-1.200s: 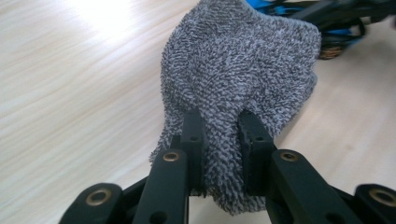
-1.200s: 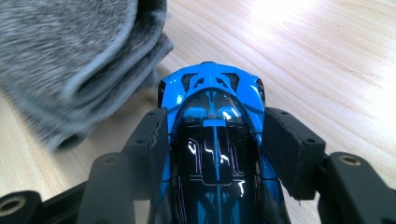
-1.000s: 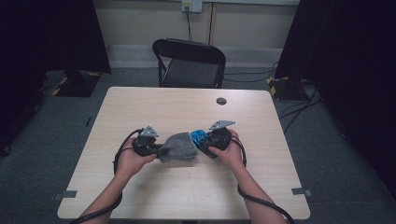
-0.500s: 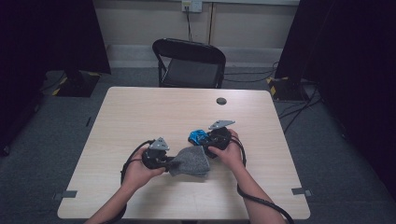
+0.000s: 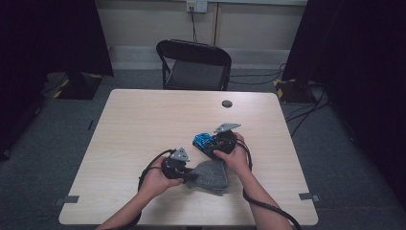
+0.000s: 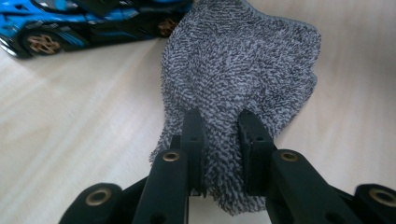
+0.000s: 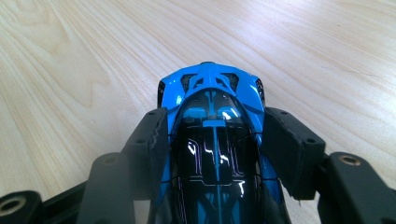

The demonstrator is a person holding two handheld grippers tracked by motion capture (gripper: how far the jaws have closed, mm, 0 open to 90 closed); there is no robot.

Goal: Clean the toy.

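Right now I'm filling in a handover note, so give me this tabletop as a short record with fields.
surface: light wood table
left gripper: shut on the grey cloth, pinching its near edge
right gripper: shut on the blue toy car, jaws on both flanks
cloth and car: cloth lies on the table beside the car, near the front edge
other: small dark round disc toward the far edge; black folding chair behind the table

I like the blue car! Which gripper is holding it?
The right gripper, its jaws clamped on the sides of the blue toy car. The left gripper pinches the grey cloth instead.
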